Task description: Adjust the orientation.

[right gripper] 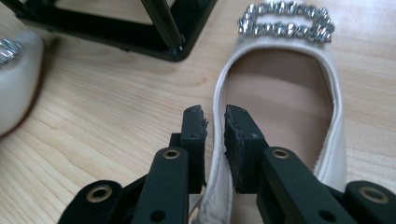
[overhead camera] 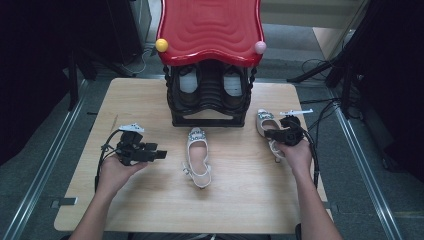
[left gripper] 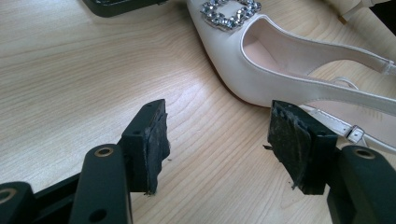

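White shoes (overhead camera: 198, 157), red-topped black rack (overhead camera: 210, 30)

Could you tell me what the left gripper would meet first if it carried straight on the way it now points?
Most likely the white shoe in the middle of the table: the left gripper, jaws open, points at its side, with bare wood between them.

It looked like a lab or recording studio: a bare wooden table (overhead camera: 150, 100) stood mid-frame on grey floor between metal rails (overhead camera: 45, 165), with dark tripod legs (overhead camera: 320, 70) and loose cables (overhead camera: 310, 64) at upper right and black curtains at both sides.
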`<action>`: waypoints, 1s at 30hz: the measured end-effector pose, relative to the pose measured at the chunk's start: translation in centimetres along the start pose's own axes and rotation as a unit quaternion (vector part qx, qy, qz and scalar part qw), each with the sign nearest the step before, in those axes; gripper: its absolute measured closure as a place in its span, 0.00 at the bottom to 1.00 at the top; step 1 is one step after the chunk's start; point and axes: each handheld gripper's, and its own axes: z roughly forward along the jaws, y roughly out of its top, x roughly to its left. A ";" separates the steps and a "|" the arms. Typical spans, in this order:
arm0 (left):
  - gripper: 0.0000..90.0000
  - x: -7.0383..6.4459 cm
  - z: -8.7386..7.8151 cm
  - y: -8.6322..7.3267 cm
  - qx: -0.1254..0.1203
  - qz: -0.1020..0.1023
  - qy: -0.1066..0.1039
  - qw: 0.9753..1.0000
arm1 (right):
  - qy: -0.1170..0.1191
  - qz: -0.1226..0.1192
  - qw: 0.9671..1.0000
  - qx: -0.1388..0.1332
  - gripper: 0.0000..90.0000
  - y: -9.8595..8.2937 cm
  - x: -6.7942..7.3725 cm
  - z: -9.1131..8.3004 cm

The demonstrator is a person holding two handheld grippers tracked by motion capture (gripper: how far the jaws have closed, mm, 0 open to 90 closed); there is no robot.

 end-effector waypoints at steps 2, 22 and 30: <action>0.42 0.0 0.0 -0.1 -0.001 -0.001 0.000 1.000 | 0.000 0.001 1.000 0.002 0.91 0.0 0.0 0.1; 0.42 -0.2 0.2 0.1 0.000 0.005 -0.003 1.000 | 0.007 0.039 0.999 -0.030 0.98 -0.1 -1.3 -1.7; 0.42 -0.3 0.8 0.5 0.003 0.010 -0.007 1.000 | 0.022 0.061 0.996 -0.059 0.98 -0.5 -2.0 -3.4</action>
